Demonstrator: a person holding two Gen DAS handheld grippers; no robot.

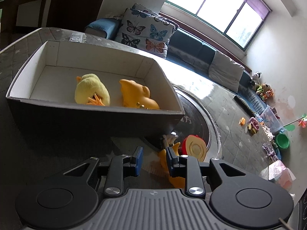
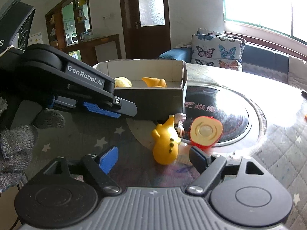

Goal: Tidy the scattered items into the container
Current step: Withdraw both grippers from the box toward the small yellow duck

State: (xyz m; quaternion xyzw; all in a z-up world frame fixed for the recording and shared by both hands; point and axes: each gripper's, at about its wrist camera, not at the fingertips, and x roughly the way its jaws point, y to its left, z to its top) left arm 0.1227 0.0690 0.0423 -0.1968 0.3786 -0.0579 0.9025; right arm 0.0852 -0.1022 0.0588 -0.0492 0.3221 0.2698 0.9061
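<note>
Scattered yellow toy (image 2: 166, 147) and red-rimmed toy (image 2: 206, 133) are lying on the table (image 2: 278, 149) beside the box (image 2: 153, 100), just ahead between the right gripper's (image 2: 155, 160) wide-spread empty fingers, while the left gripper (image 1: 152, 160) is hovering narrowly parted, gripping nothing.

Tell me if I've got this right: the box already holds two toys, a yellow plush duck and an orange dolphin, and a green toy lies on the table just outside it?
Nearly. The box does hold the plush duck and the orange dolphin, but the toy just outside it is yellow, not green. The right wrist view shows it on the table beside a red and cream piece.
</note>
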